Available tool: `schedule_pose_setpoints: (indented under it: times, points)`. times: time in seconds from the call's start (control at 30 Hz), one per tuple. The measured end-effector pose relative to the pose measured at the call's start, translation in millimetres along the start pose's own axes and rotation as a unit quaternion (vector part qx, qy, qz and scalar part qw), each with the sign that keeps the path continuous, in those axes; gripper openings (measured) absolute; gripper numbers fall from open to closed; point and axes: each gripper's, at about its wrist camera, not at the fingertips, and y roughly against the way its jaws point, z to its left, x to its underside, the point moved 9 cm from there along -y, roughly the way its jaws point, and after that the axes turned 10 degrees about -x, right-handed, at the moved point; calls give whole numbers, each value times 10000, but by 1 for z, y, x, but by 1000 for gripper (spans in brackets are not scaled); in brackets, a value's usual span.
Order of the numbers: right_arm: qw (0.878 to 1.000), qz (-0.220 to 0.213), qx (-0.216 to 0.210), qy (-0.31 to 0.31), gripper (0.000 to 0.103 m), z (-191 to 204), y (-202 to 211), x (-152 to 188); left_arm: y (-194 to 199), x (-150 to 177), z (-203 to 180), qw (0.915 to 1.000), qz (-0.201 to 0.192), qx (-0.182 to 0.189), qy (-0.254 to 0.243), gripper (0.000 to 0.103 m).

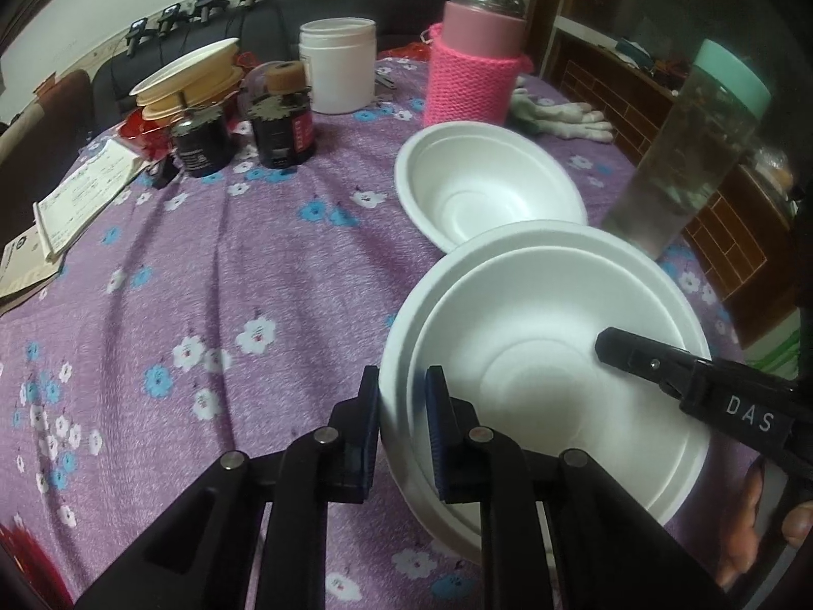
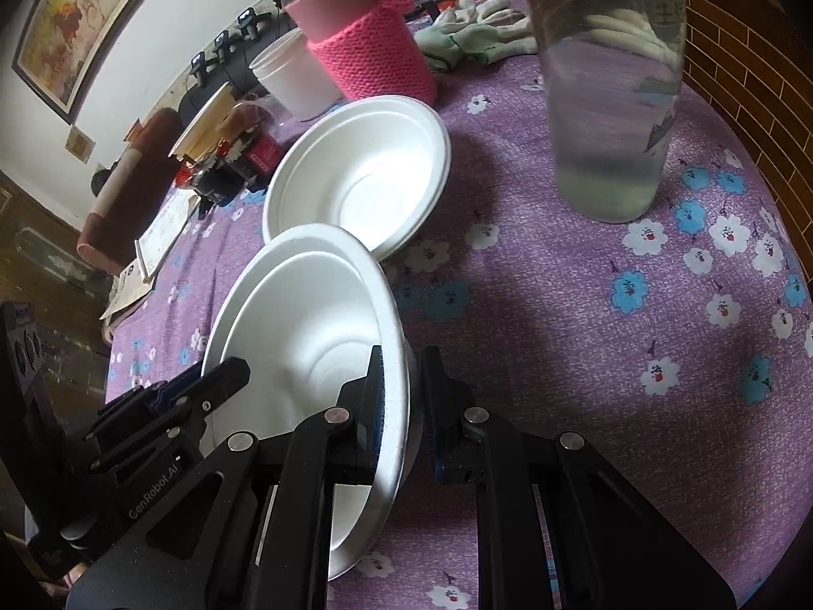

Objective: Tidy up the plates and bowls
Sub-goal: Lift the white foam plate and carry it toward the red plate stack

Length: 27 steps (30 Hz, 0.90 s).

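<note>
Both grippers are clamped on the near bowls [image 1: 549, 371], a nested white foam pair on the bench [image 1: 203, 264]: the left gripper [image 1: 404, 396] pinches the left rim, the right gripper [image 2: 404, 381] the opposite rim, fingers nearly closed on the thin wall. A second bowl [image 1: 488, 188] sits just beyond, its rim tucked under the held pair's far edge. So the next move is probably forward, and neither hand is nearer.

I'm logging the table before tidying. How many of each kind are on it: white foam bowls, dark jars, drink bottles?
White foam bowls: 3, two nested and one apart
Dark jars: 2
Drink bottles: 2
Total: 7
</note>
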Motion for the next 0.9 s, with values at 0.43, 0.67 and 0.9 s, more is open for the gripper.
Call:
schedule_pose_setpoints:
  times: [0.43,0.67,0.9]
  points:
    - [9984,111,-364,421,12,80,-22,35,40,49,82,9971,-92,-486,581,16]
    - [9949,247,-675,704,12,139,-35,68,81,76,135,9908,-391,-923,913,16]
    - [9913,310,-814,991,12,188,-43,98,117,97,172,9828,-719,-1313,1078,16]
